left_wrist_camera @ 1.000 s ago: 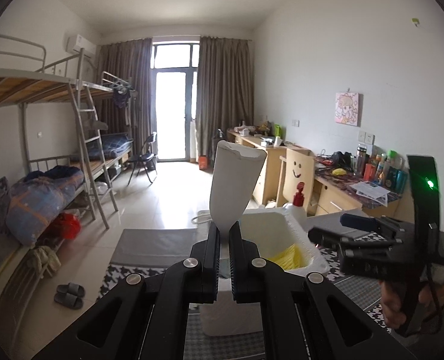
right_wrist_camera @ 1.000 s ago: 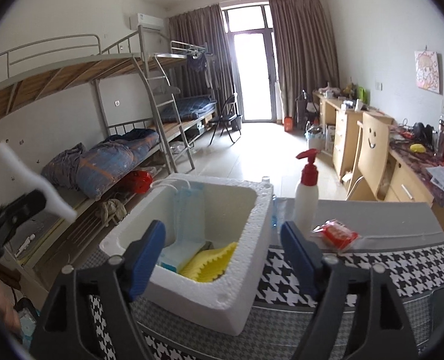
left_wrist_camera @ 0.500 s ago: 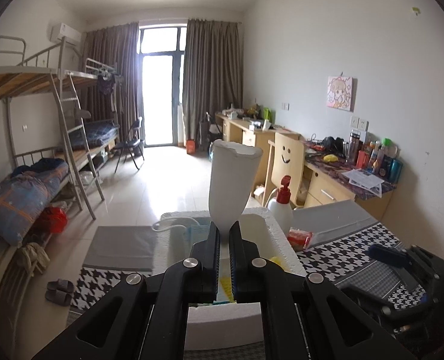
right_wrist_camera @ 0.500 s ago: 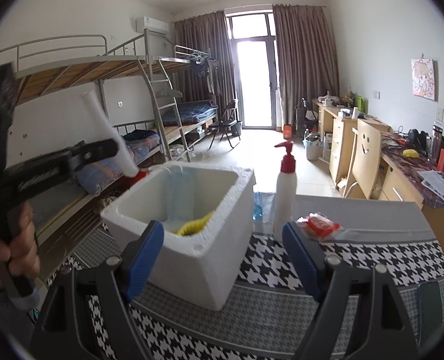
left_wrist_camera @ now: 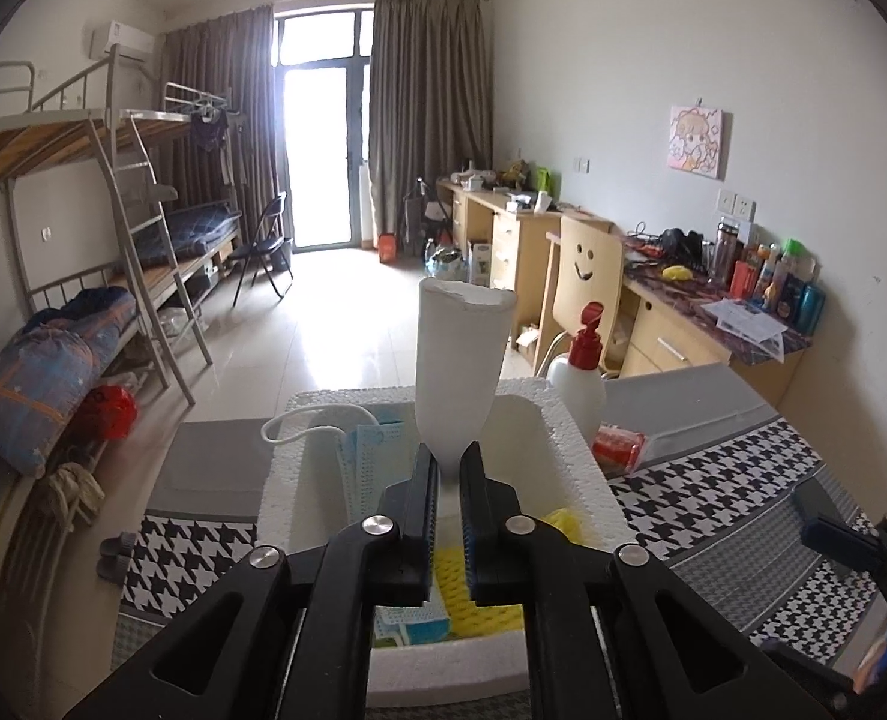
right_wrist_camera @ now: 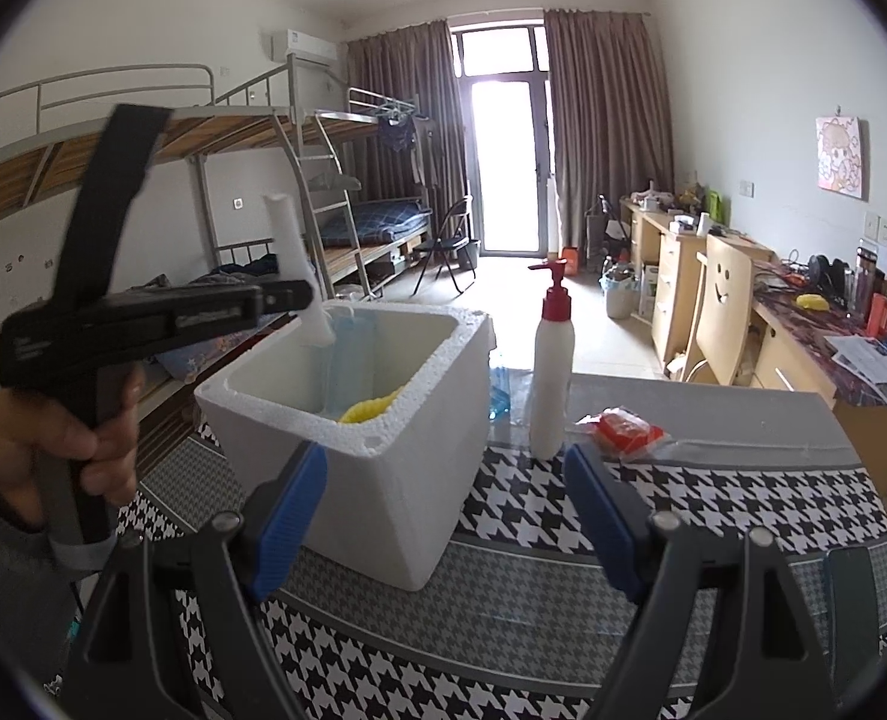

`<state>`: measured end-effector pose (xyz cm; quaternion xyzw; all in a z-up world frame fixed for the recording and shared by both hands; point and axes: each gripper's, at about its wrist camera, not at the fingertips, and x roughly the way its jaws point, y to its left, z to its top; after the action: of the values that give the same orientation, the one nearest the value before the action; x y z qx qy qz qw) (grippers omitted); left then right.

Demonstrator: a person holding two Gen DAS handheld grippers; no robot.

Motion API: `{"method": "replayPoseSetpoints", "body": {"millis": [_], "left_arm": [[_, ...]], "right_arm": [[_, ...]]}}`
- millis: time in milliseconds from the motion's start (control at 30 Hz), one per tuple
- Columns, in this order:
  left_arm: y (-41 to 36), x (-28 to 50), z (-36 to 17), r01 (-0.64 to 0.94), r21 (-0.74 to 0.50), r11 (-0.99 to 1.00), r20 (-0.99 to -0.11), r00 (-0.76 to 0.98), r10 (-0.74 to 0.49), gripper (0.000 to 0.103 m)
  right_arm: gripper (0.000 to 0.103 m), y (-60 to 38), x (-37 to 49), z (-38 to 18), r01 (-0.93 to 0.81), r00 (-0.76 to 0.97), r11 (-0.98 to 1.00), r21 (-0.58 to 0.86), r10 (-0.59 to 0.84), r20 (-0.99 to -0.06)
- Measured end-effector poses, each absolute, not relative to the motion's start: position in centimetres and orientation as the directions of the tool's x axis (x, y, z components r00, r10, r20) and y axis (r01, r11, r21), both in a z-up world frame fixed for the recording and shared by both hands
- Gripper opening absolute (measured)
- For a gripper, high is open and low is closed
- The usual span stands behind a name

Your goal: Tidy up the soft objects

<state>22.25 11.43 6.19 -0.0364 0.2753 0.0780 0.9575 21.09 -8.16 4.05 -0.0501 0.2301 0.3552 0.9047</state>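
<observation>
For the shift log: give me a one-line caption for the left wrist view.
Left gripper, jaws just opening, holds white foam piece over foam box.

sponge [right_wrist_camera: 371,408] mostly hidden, desk bottles [left_wrist_camera: 779,282] unreadable

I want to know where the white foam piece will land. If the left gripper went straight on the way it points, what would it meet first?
Probably the inside of the foam box: the left gripper, its jaws opening around the white foam piece, points down over the face mask and yellow sponge. Depth is unclear.
</observation>
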Motion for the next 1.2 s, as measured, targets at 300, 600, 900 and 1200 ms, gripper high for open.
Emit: {"method": "replayPoseSetpoints", "body": {"millis": [300, 600, 900, 1200], "left_arm": [[12.4, 21.4, 5.9, -0.219, 0.0, 0.976, -0.51, 0.839, 0.188, 0.091], [10.3, 12.6, 5.5, -0.232, -0.065, 0.971, -0.387, 0.902, 0.19, 0.102], [6.9, 6.7, 4.1, -0.251, -0.047, 0.967, -0.345, 0.912, 0.22, 0.102], [6.8, 3.7, 2.1, -0.306, -0.048, 0.951, -0.312, 0.909, 0.277, 0.102]], "right_arm": [[0.084, -8.5, 22.0, 3.7, -0.659, 0.638, 0.748, 0.078, 0.612, -0.467], [0.084, -10.2, 18.1, 3.3, -0.588, 0.724, 0.807, 0.056, 0.557, -0.407], [0.099, -12.1, 11.9, 2.0, -0.57, 0.752, 0.817, 0.085, 0.56, -0.347], [0.099, -12.7, 8.4, 1.6, -0.588, 0.766, 0.808, 0.031, 0.568, -0.301]]}}
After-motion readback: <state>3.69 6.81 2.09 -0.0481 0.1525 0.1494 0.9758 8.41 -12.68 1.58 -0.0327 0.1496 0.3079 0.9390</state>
